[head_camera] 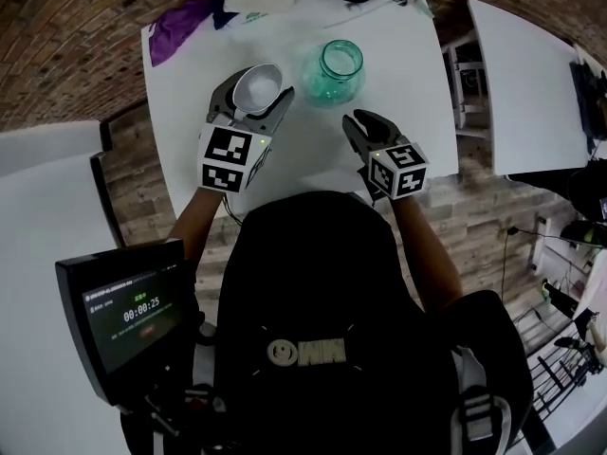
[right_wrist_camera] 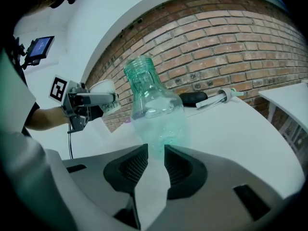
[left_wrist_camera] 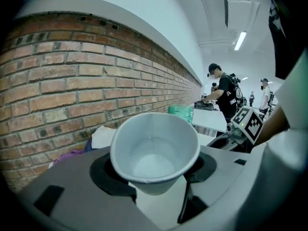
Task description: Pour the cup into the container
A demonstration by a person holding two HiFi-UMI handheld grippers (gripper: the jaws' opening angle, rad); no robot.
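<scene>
Paper walls look thin and soft to us, so we judge the cup [left_wrist_camera: 155,143], light and part full of water [left_wrist_camera: 153,166], crushable: our left gripper [head_camera: 254,98] grasps it below the rim, clear above the table's [head_camera: 403,102] left half beside the jar [head_camera: 339,70], while our right gripper [head_camera: 358,121] has its jaws narrowly apart, empty.

Cup [left_wrist_camera: 155,148]: plain white inside and out, in the left tool [head_camera: 254,102].
Container [right_wrist_camera: 153,112]: see-through sea-green, just beyond the right tool [right_wrist_camera: 155,153].
Tool bodies: grey, with black ribbed pads [right_wrist_camera: 132,166].
Marker cube [head_camera: 230,156]: black-and-white squares, on both tools.
Surface [head_camera: 398,74]: white.
Wall [left_wrist_camera: 72,81]: red-brown brick, pale mortar lines.
Cloth [head_camera: 180,19]: purple, well beyond the left tool.
</scene>
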